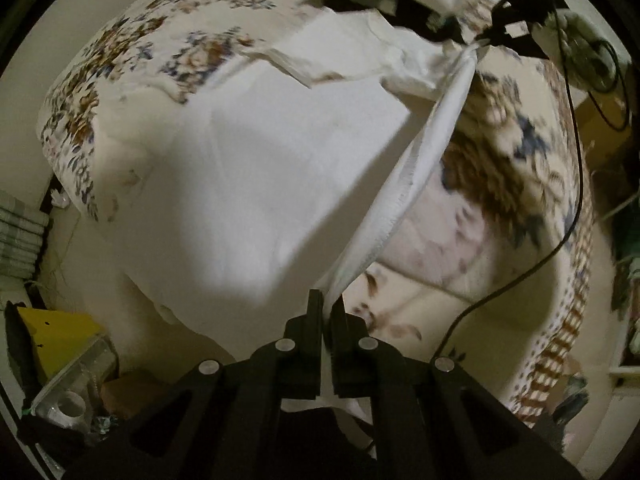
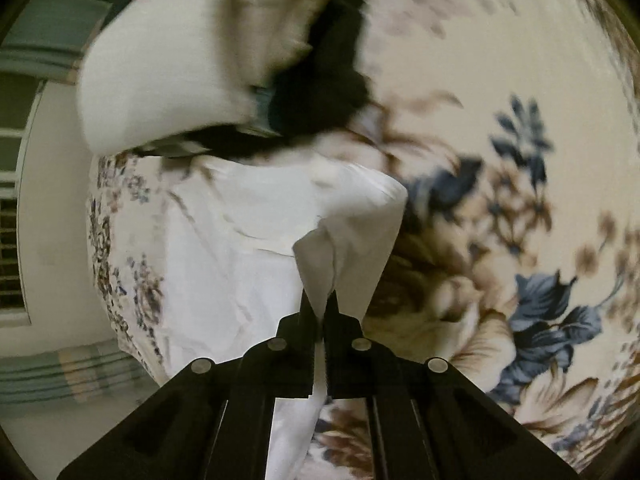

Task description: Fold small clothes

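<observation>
White garment (image 1: pixel 248 168) spread over a floral blanket (image 1: pixel 500 160), one hemmed edge pulled taut, pinched by the left gripper (image 1: pixel 327 308) jaws, a corner pinched by the right gripper (image 2: pixel 319 308) jaws

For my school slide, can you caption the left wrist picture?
Left gripper and right gripper pinch a white garment, stretching its edge over a floral blanket.

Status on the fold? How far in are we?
Early. Done: the white shirt is spread on the floral blanket. In hand: the left claw and right claw are each shut on one edge, stretched taut between them and lifted. Left: no finished fold visible; carrying the edge over, later folds and release remain.
</observation>
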The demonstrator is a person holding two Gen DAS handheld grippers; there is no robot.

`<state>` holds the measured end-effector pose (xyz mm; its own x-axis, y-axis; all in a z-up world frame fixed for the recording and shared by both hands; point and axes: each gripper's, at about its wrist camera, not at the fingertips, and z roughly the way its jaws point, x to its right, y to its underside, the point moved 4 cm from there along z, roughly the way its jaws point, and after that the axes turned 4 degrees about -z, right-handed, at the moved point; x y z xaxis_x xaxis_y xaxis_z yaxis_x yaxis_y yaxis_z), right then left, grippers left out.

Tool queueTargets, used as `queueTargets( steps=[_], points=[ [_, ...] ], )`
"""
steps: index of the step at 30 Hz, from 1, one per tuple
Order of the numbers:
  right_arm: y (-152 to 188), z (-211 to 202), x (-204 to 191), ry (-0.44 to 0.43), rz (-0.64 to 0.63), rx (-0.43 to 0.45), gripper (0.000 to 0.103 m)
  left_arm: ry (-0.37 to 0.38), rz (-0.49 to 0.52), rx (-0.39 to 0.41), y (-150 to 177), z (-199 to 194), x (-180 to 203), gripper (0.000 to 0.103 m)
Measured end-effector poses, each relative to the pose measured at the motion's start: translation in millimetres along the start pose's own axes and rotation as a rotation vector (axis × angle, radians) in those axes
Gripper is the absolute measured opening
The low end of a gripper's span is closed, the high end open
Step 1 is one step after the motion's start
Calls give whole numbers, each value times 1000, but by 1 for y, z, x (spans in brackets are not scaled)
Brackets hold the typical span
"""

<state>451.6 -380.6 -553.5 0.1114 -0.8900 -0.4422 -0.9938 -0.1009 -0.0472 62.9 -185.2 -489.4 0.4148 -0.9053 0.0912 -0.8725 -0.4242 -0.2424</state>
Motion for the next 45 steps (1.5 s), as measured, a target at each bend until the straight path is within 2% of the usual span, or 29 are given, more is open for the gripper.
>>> queueTargets(
  steps=[4, 7, 11, 15, 18, 19, 23, 24, 25, 26, 27, 28, 30, 33, 35, 36, 37, 38, 39, 42, 45],
  points=[
    [-15, -6, -65, 37, -64, 14, 3, 39, -59, 6, -28, -3, -46, 2],
    [-28, 9, -121, 89, -120, 17, 3, 67, -129, -2, -49, 9, -91, 2],
    [-46, 58, -190, 176, -160, 9, 3, 97, -182, -21, -77, 28, -150, 2],
    [-62, 112, -244, 273, -175, -1, 3, 129, -207, -59, -100, 55, -196, 2],
    [-72, 151, -267, 351, -188, -11, 3, 136, -198, -82, -113, 80, -224, 2],
    [-74, 165, -271, 376, -190, -18, 3, 141, -203, -102, -114, 89, -231, 5],
    [-78, 202, -274, 441, -188, -50, 3, 106, -227, -201, -105, 129, -270, 7],
    [-79, 208, -272, 437, -173, -65, 7, 117, -246, -231, -97, 137, -282, 10],
    [-79, 211, -271, 425, -161, -78, 16, 118, -262, -248, -93, 140, -289, 18],
    [-78, 212, -269, 398, -144, -93, 23, 120, -281, -258, -87, 139, -298, 21],
    [-75, 209, -268, 360, -128, -105, 43, 124, -288, -260, -85, 137, -302, 26],
    [-71, 204, -268, 318, -115, -115, 57, 120, -295, -258, -83, 132, -307, 26],
    [-61, 186, -268, 240, -107, -109, 60, 109, -297, -246, -86, 122, -313, 25],
    [-37, 147, -258, 164, -97, -68, 73, 133, -307, -198, -107, 100, -310, 26],
    [-21, 123, -241, 129, -63, -48, 75, 164, -293, -154, -137, 85, -294, 31],
    [-12, 113, -231, 115, -42, -44, 77, 183, -280, -134, -152, 81, -285, 39],
    [-2, 101, -212, 95, -8, -35, 78, 202, -264, -111, -167, 78, -274, 53],
    [4, 96, -199, 81, 13, -29, 79, 221, -251, -86, -183, 77, -264, 58],
    [8, 91, -184, 71, 38, -21, 80, 245, -233, -58, -205, 78, -254, 61],
    [18, 85, -130, 50, 116, 8, 80, 328, -156, -7, -269, 88, -204, 61],
    [13, 91, -85, -2, 188, 39, 80, 362, -69, 15, -325, 103, -156, 61]
  ],
)
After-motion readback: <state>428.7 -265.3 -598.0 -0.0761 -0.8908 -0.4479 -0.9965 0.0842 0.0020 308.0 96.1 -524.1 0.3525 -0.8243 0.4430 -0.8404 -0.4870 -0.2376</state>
